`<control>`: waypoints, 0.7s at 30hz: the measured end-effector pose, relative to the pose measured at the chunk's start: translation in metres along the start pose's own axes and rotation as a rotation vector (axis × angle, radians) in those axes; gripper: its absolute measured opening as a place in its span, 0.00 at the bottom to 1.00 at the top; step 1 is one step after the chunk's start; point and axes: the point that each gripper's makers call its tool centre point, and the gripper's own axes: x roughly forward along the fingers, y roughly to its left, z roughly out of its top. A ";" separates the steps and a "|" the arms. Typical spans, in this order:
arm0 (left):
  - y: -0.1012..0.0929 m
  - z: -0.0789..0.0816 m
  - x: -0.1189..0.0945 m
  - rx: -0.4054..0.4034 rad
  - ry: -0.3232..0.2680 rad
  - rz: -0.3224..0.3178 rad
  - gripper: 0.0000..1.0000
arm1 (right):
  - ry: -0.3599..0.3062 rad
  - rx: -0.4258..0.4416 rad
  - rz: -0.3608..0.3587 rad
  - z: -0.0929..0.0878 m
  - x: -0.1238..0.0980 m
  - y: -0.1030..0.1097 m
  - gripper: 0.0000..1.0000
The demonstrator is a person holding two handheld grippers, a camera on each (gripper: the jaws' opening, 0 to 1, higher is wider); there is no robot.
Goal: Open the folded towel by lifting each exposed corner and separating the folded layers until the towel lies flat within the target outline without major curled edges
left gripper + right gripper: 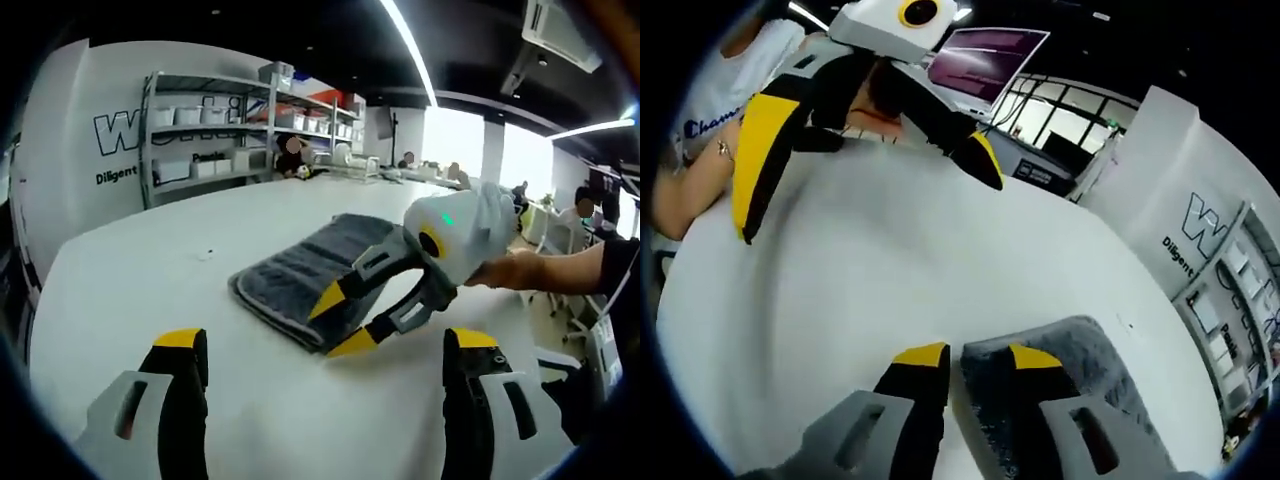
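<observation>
The towel is dark grey with a ribbed, plush pile, and it lies still folded into a thick oblong of stacked layers on the white table, its length running from the near left toward the far right in the left gripper view. Its near end shows the layered edges one above another. In the right gripper view its near corner sits slightly raised.

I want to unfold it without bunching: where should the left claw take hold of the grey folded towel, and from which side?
Judging by its pose, grip the near corner of the grey folded towel, coming low from the left claw's own side. There the stacked edges face the claw above the white table, and the right claw already works the neighbouring edge.
</observation>
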 end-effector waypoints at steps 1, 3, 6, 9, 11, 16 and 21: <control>0.000 0.000 0.000 -0.001 0.000 0.000 0.96 | 0.001 -0.005 -0.006 -0.001 0.000 0.000 0.10; 0.001 0.000 0.000 -0.003 -0.001 0.000 0.96 | 0.003 -0.007 -0.002 -0.001 0.000 0.001 0.09; 0.001 0.001 0.000 -0.005 -0.002 0.000 0.96 | 0.000 -0.001 0.008 -0.002 -0.001 0.004 0.06; 0.000 0.001 0.000 -0.007 -0.003 0.000 0.96 | -0.009 -0.004 0.005 -0.001 -0.003 0.004 0.03; 0.000 0.001 0.000 -0.010 -0.005 0.001 0.96 | -0.016 -0.004 -0.002 0.000 -0.005 0.002 0.02; -0.001 0.000 -0.001 -0.014 -0.007 0.004 0.96 | -0.048 0.032 -0.023 0.005 -0.013 -0.008 0.01; -0.002 0.000 -0.001 -0.019 -0.013 0.002 0.96 | -0.075 0.078 -0.055 0.007 -0.024 -0.023 0.01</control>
